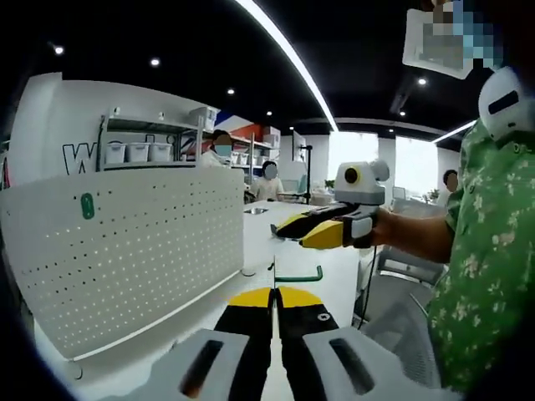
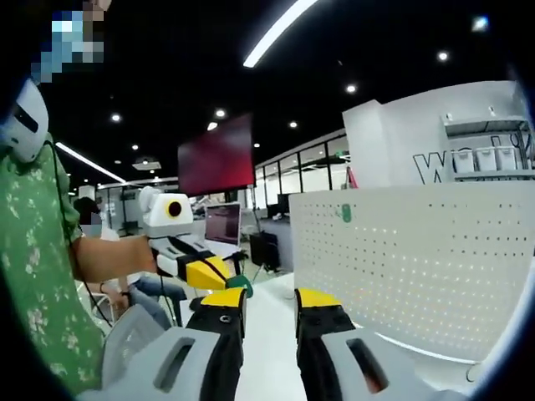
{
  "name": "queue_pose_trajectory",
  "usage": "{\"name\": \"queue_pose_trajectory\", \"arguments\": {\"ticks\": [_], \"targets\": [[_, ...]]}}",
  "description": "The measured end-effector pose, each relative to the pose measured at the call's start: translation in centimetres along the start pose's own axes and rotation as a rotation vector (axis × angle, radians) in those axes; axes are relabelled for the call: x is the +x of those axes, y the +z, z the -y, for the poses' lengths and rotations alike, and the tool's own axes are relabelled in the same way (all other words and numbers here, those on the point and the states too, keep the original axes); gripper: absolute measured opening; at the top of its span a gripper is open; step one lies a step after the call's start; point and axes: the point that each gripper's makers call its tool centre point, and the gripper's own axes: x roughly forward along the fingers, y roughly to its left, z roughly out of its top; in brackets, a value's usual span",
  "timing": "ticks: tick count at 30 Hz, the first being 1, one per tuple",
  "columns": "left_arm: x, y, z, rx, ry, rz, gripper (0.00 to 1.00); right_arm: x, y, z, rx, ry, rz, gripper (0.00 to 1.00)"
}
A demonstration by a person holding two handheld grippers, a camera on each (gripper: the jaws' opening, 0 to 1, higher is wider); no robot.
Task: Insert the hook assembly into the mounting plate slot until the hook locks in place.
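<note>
While the left gripper [image 1: 274,294] has its yellow-tipped jaws pressed together at the bottom of the left gripper view, a green hook [image 1: 299,276] lies on the white table [image 1: 259,238] just beyond them — whether the tips pinch it, I cannot tell. A white pegboard [image 1: 125,251] stands upright at left, a small green piece [image 1: 88,205] fixed near its top edge. In the right gripper view, the right gripper [image 2: 269,302] has its jaws apart with nothing between them; the pegboard sits right, the green piece high on it. A person in a green floral shirt [image 1: 485,251] holds both tools.
</note>
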Motion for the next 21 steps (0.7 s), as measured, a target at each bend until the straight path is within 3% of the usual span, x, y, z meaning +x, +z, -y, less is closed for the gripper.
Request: {"name": "queue_pose_trajectory", "arguments": {"ticks": [9,21], "targets": [[0.0,1.1,1.1,-0.031,-0.052,0.049,0.01,0.4,0.2,-2.1,0.028,0.108,-0.005,0.13],[0.2,1.5,2.7,-0.064,-0.125,0.092,0.01,0.5,0.7,-3.3,0.086,0.186,0.008,0.07]]}}
